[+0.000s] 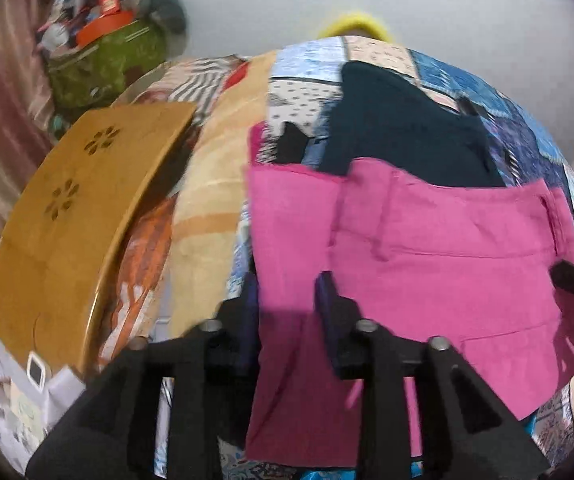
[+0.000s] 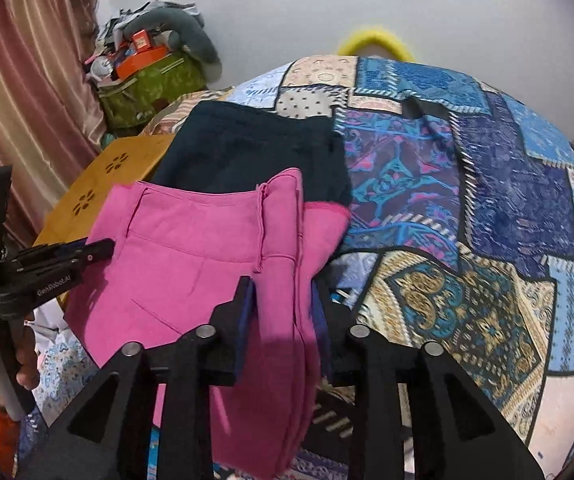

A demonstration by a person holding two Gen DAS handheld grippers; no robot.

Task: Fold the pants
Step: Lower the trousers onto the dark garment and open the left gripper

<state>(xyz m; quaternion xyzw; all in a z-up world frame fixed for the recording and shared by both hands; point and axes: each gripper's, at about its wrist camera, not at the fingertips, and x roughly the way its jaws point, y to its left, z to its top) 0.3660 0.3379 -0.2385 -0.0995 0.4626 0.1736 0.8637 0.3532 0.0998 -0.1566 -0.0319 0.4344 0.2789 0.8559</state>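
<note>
A: Patchwork cotton in blues and creams is seen beyond both sets of fingers; why is the bed [image 2: 487, 184] used as the surface?

B: A broad, flat place is judged to be needed, and the cover is left bare ahead and to the right of the right gripper [image 2: 283, 304].

A: And the pink pants [image 2: 191, 248]?

B: They are held lifted above the bed, spread between the two grippers so a fold can be laid. A bunched edge is pinched between the right fingers; another edge is pinched between the fingers of the left gripper [image 1: 287, 300].

A: How does the cloth look?

B: Bright magenta, matte, already doubled, with a seam and pocket line shown. A dark folded garment [image 1: 407, 132] is lain just beyond the fingers.
</note>
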